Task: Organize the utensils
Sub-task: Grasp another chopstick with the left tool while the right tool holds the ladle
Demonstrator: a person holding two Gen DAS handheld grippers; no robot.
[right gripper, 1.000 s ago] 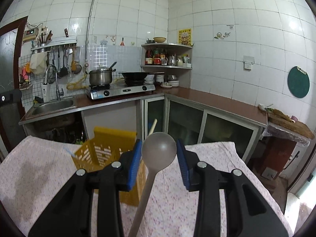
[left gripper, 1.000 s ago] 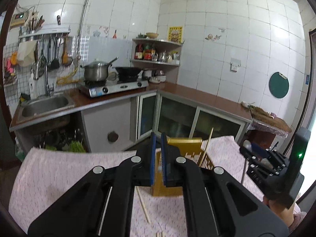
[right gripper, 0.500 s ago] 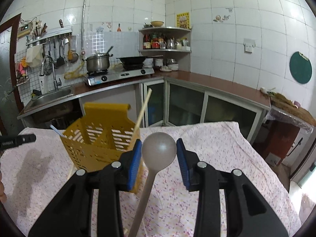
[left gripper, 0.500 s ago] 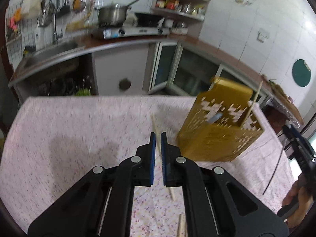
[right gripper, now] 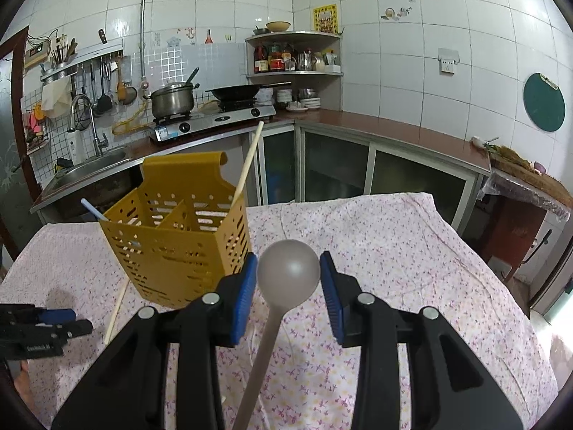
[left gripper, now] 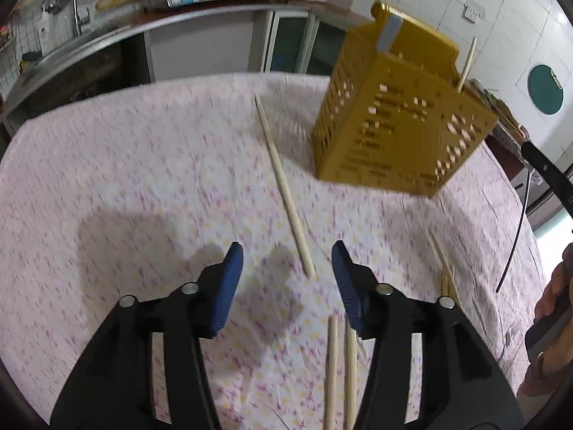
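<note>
A yellow basket (right gripper: 179, 236) with lots of little holes stands on a table with a pink flowery cloth (right gripper: 394, 258). It has walls inside that split it into parts. One chopstick in the basket (right gripper: 247, 165) leans up out of the far part, and a blue-tipped stick (right gripper: 91, 208) pokes out on the other side.

The right gripper (right gripper: 288, 279) holds a grey spoon (right gripper: 288, 272); its blue pads press on both sides of the round bowl, and the handle runs back toward the camera.

The left gripper (left gripper: 286, 268) has just been opening, and its jaws stand apart above the cloth. The near end of a long chopstick (left gripper: 283, 186) lies between them, not pinched.

Only the left view shows more chopsticks (left gripper: 340, 365) on the cloth, close to the camera. Only the right view shows inside the basket, and the stove (right gripper: 215, 122) and sink (right gripper: 89, 165) behind.
</note>
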